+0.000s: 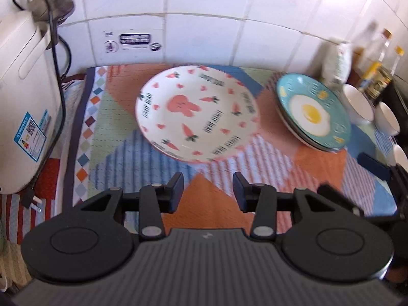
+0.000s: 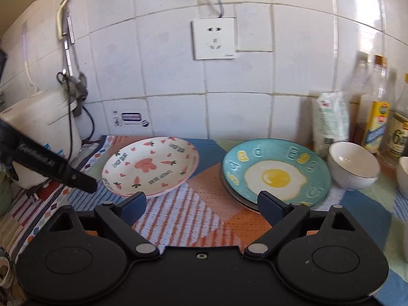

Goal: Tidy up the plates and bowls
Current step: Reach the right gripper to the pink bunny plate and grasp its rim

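A white plate with pink rabbit and carrot prints [image 1: 197, 112] lies on the patchwork cloth [image 1: 209, 199]; it also shows in the right wrist view [image 2: 150, 165]. To its right a teal fried-egg plate [image 1: 313, 112] sits on top of another plate [image 2: 276, 172]. White bowls [image 2: 353, 164] stand further right. My left gripper [image 1: 207, 192] is open and empty, just short of the rabbit plate's near rim. My right gripper [image 2: 201, 205] is open and empty, between the two plates' near edges. A finger of the left gripper [image 2: 63, 170] shows at the left of the right wrist view.
A white rice cooker [image 1: 23, 117] with a black cord stands at the left. Bottles [image 2: 377, 125] and a white bag [image 2: 331, 125] line the back right by the tiled wall. A wall socket [image 2: 214, 38] is above the plates.
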The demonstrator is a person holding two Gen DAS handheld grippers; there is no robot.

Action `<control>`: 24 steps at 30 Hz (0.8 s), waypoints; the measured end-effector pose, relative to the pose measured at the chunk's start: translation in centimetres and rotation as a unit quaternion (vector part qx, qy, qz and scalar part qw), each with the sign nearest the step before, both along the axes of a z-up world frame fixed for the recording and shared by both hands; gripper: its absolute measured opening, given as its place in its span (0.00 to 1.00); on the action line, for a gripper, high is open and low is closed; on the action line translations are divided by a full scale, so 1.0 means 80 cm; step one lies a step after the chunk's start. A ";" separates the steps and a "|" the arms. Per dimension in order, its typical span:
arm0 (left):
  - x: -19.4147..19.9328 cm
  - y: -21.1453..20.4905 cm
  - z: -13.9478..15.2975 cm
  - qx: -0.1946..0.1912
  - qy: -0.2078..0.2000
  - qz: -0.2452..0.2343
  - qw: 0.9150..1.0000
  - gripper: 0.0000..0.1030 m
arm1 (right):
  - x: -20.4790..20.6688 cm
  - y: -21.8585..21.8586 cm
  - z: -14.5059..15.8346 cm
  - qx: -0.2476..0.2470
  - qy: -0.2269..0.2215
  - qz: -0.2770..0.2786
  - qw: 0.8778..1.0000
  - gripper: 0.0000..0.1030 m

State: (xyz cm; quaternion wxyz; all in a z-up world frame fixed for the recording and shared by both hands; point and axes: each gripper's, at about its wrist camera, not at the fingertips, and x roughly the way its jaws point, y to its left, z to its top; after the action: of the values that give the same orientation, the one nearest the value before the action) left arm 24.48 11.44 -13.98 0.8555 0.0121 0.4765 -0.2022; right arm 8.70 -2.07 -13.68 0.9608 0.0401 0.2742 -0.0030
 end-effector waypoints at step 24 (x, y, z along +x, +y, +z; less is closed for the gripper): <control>0.091 0.034 -0.082 0.027 -0.136 0.031 0.990 0.87 | 0.123 0.038 -0.088 0.103 0.048 -0.002 0.993 0.94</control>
State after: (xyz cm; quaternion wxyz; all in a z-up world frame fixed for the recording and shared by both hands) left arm 31.73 14.12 -20.57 0.9175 0.0484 0.3612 -0.1591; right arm 18.54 0.95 -20.72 0.9372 0.1394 0.3190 0.0212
